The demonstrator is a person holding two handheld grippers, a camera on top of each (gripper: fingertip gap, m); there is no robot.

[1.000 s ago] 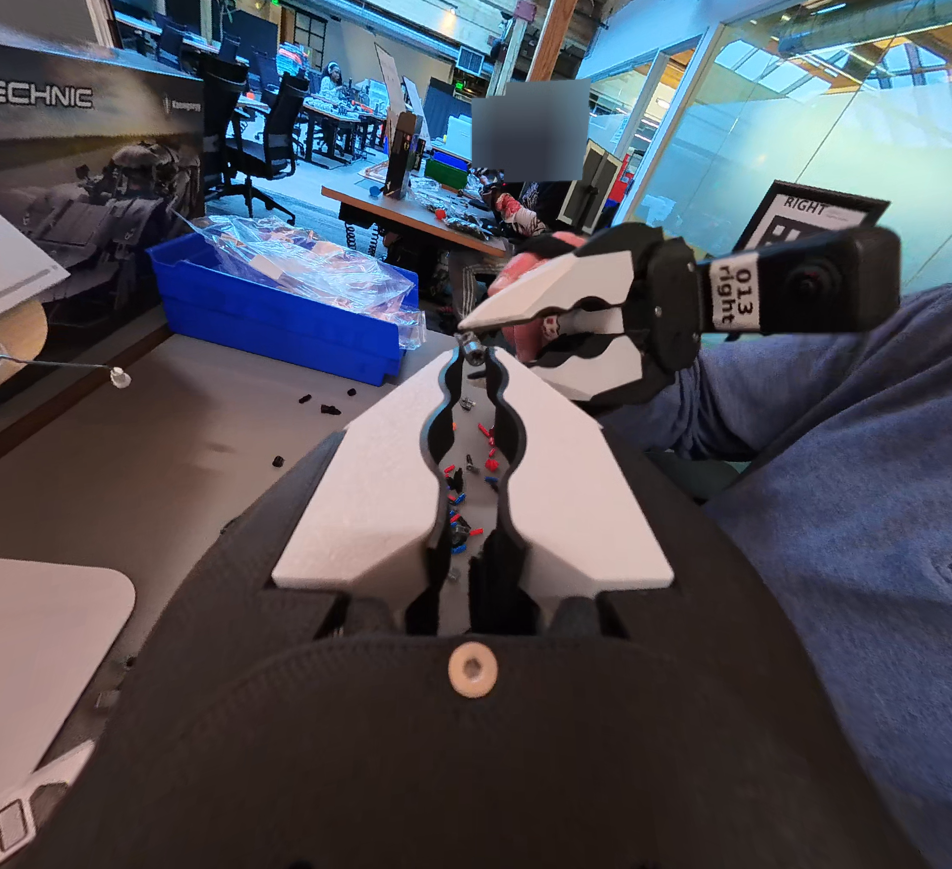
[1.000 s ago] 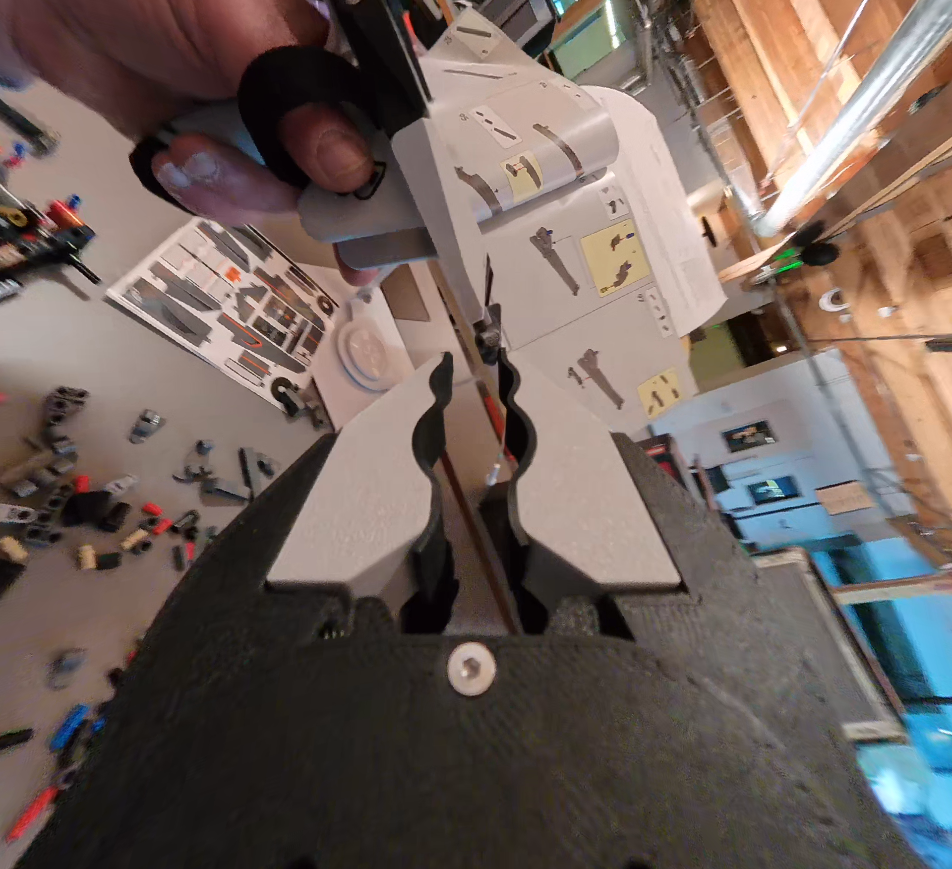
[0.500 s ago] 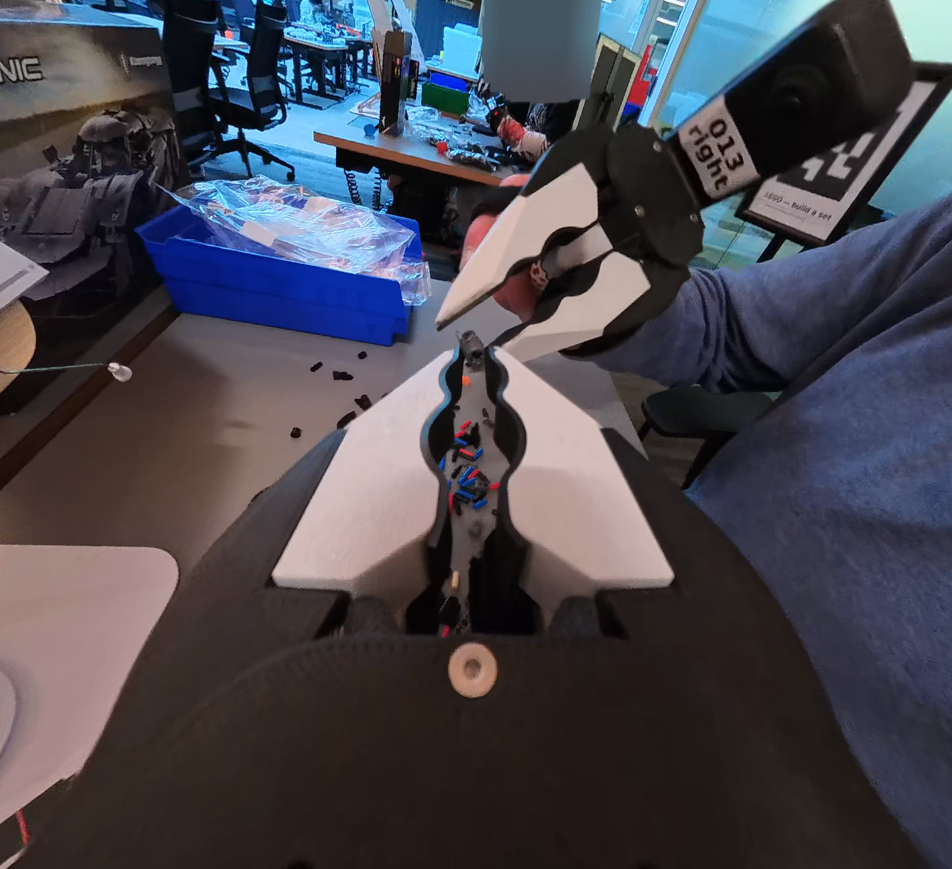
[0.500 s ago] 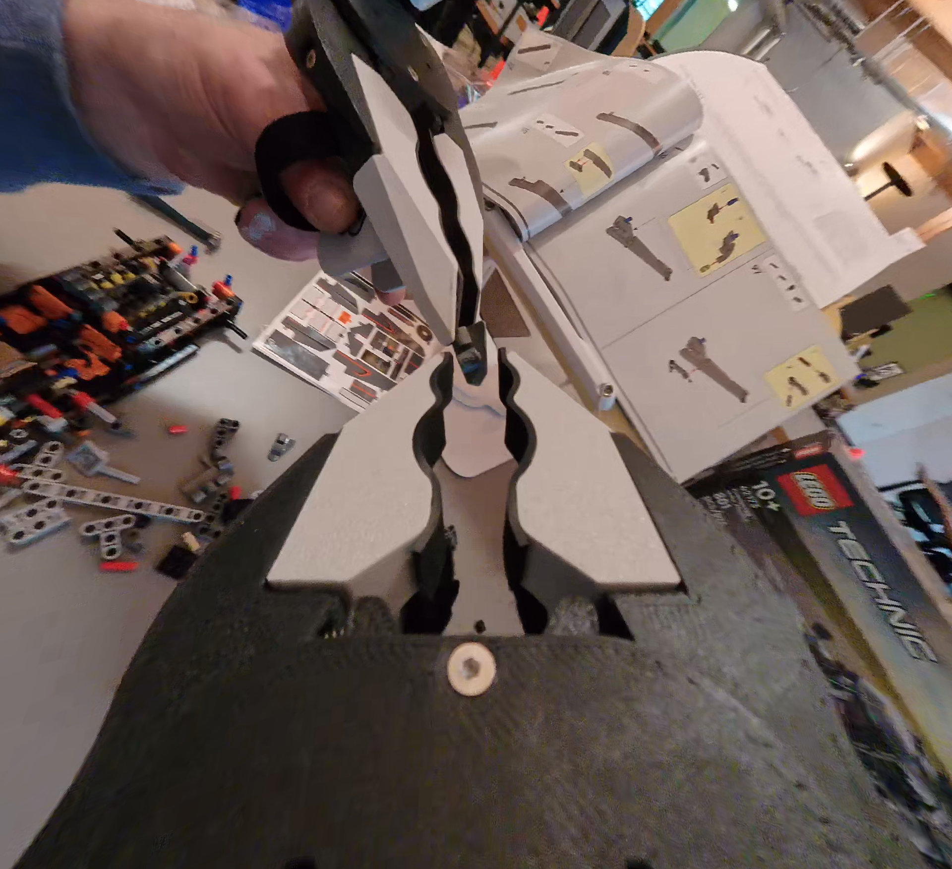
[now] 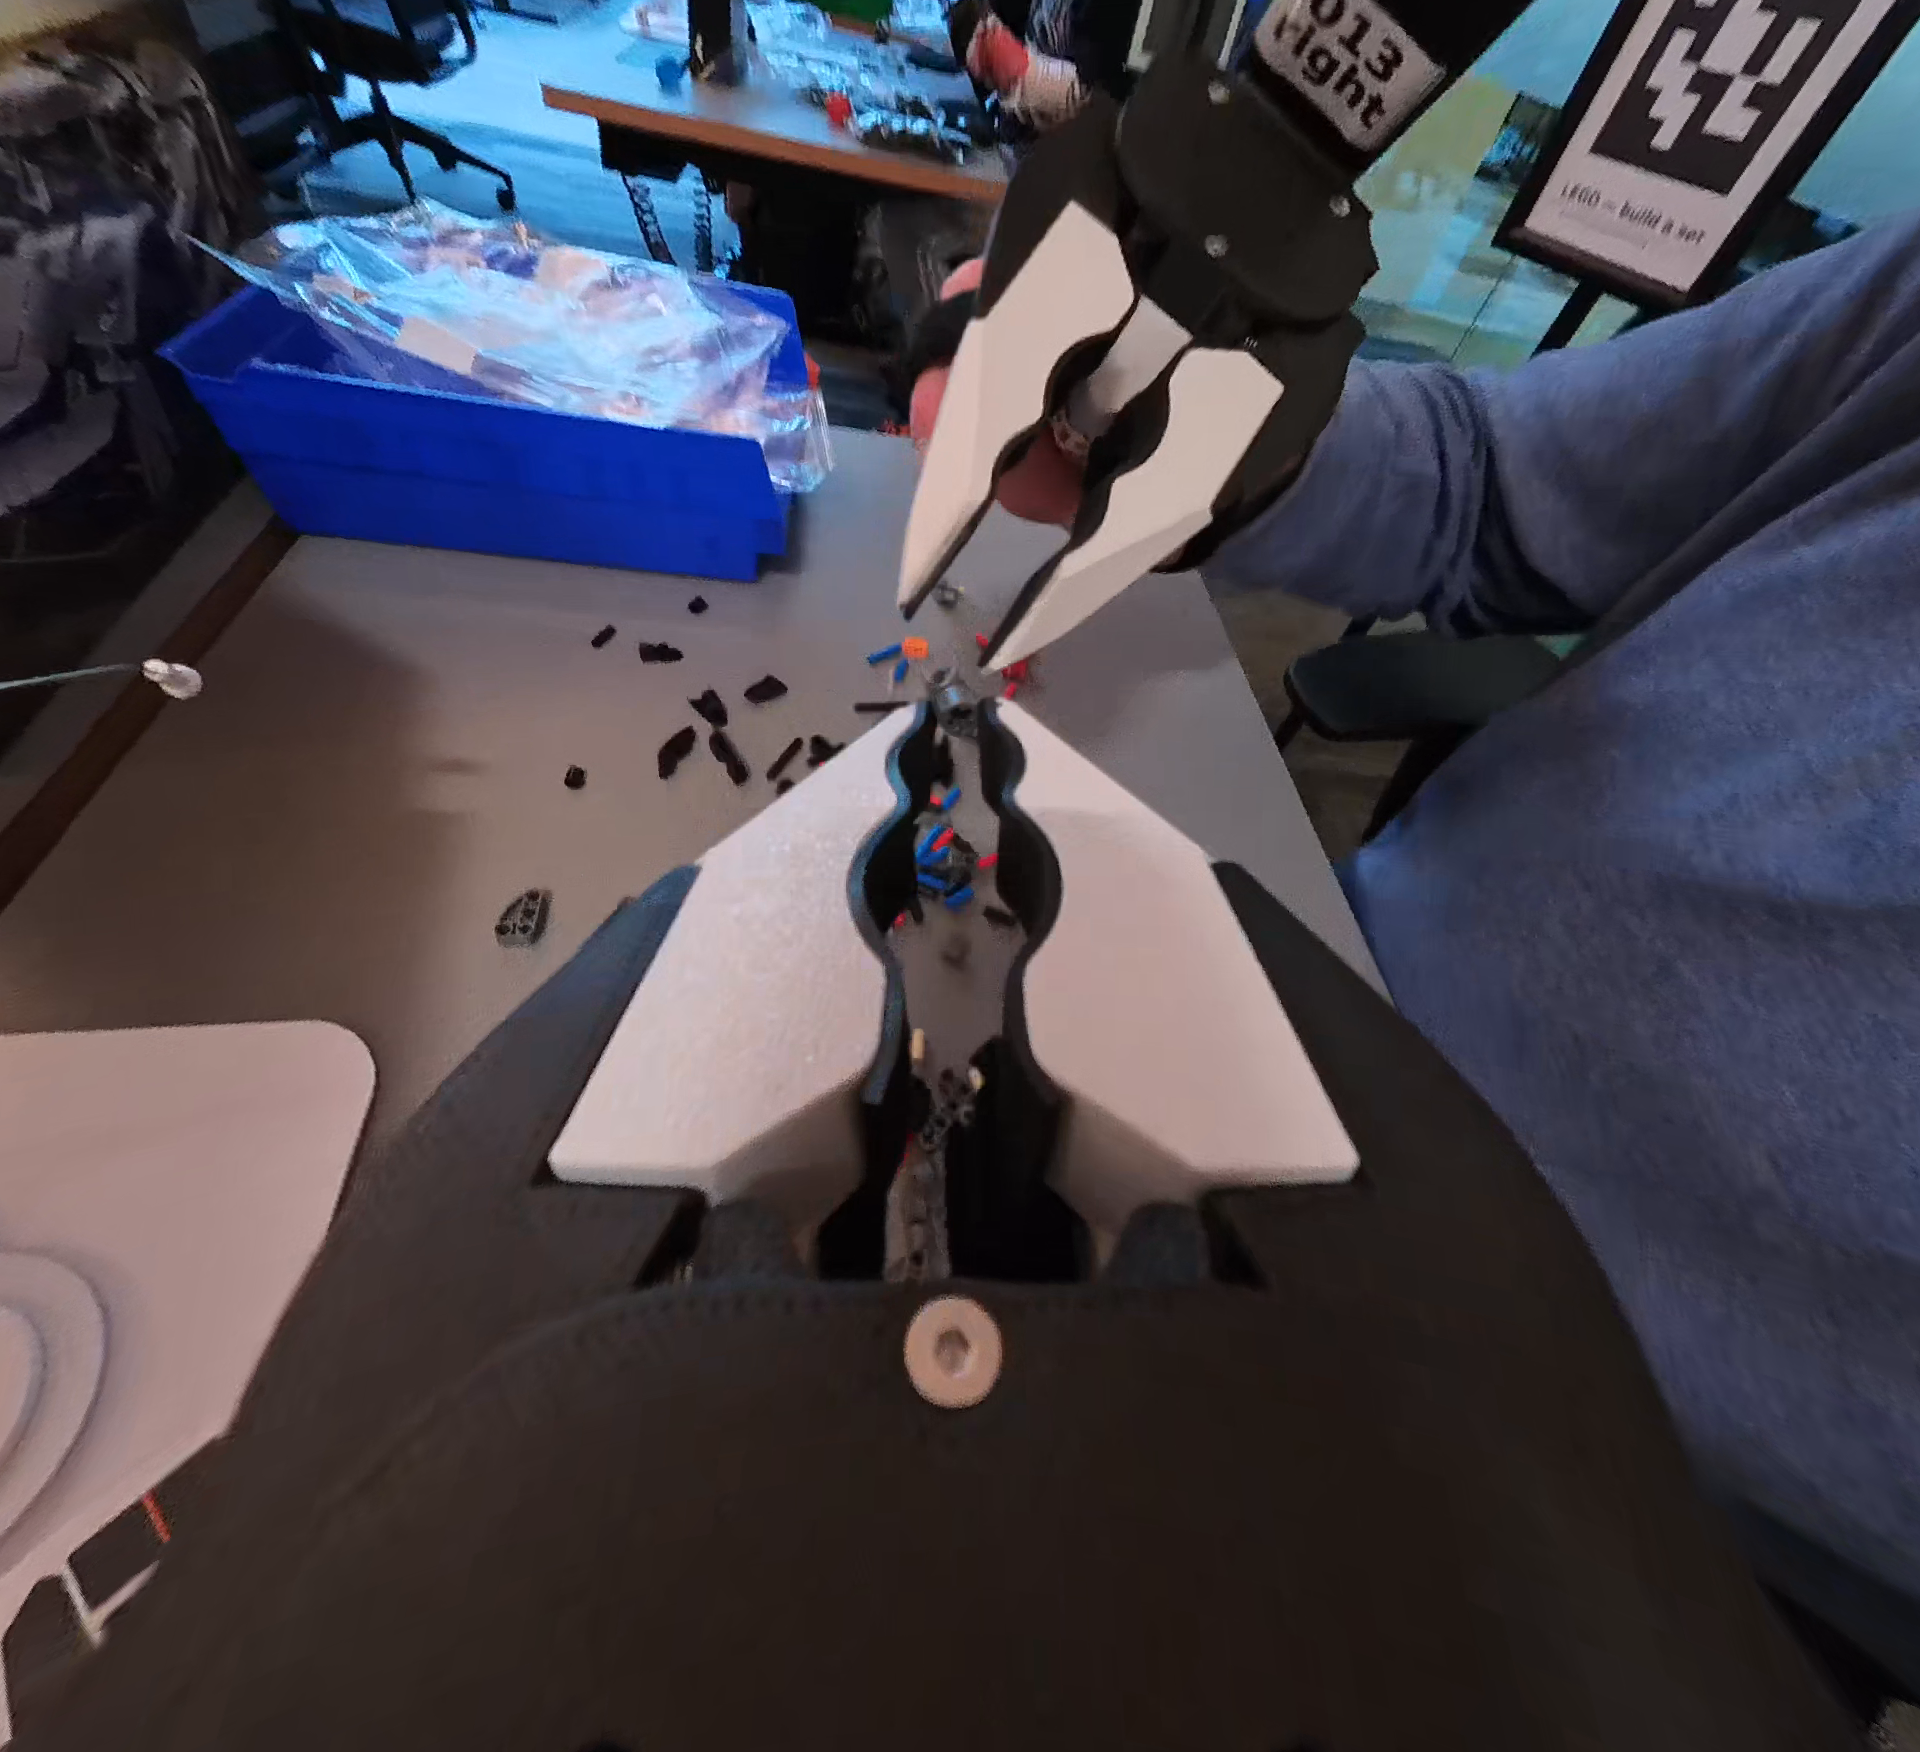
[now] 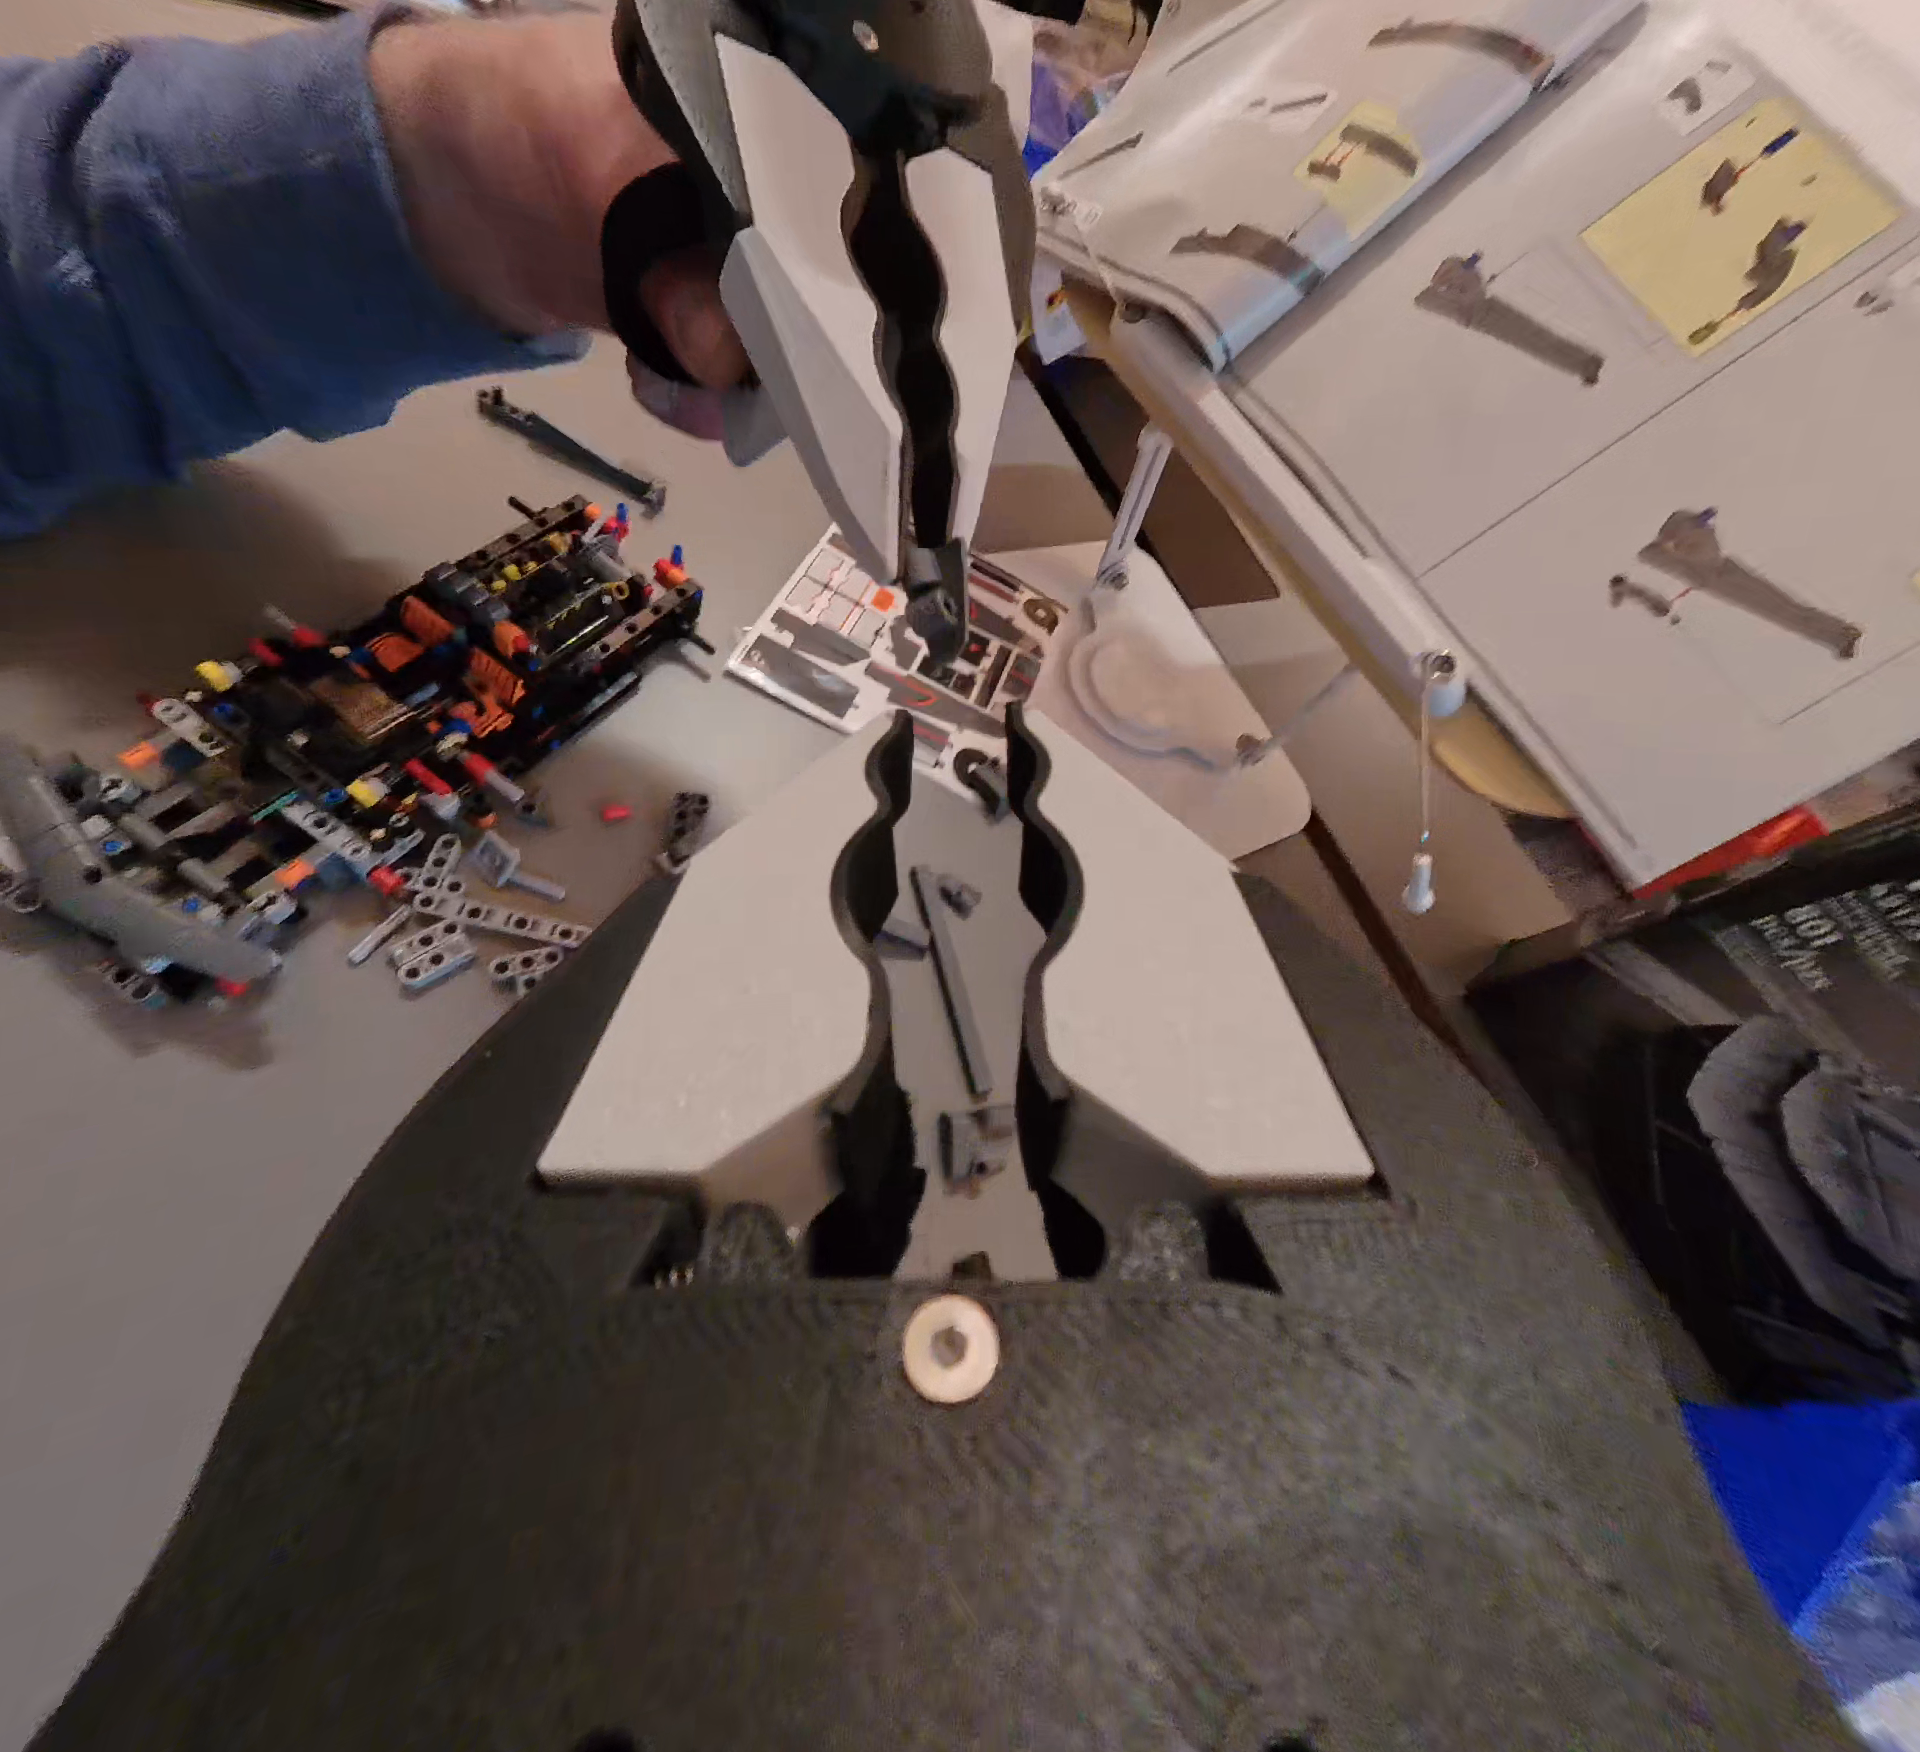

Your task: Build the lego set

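Note:
My left gripper (image 5: pixel 956 715) is shut on a small dark grey Lego connector (image 5: pixel 956 707), pinched at the very fingertips. In the right wrist view the left gripper (image 6: pixel 928 559) points down with the connector (image 6: pixel 935 606) hanging from its tips. My right gripper (image 6: pixel 956 731) is open and empty, its tips just below the connector without touching it. In the left wrist view the right gripper (image 5: pixel 951 634) points down, just beyond the connector. A partly built black, orange and grey model (image 6: pixel 416 663) lies on the table at the left.
Loose beams and pins (image 6: pixel 468 923) lie by the model, and a sticker sheet (image 6: pixel 831 653) lies behind the grippers. An open instruction booklet (image 6: pixel 1558 248) stands at the right. A blue bin (image 5: pixel 499 466) with plastic bags sits at the back. Black pins (image 5: pixel 717 736) are scattered on the grey table (image 5: pixel 312 767).
Both grippers have tilted downward over the table. The right gripper has swung from beside the connector to pointing down at it, with its jaws wider apart. The left keeps hold of the connector.

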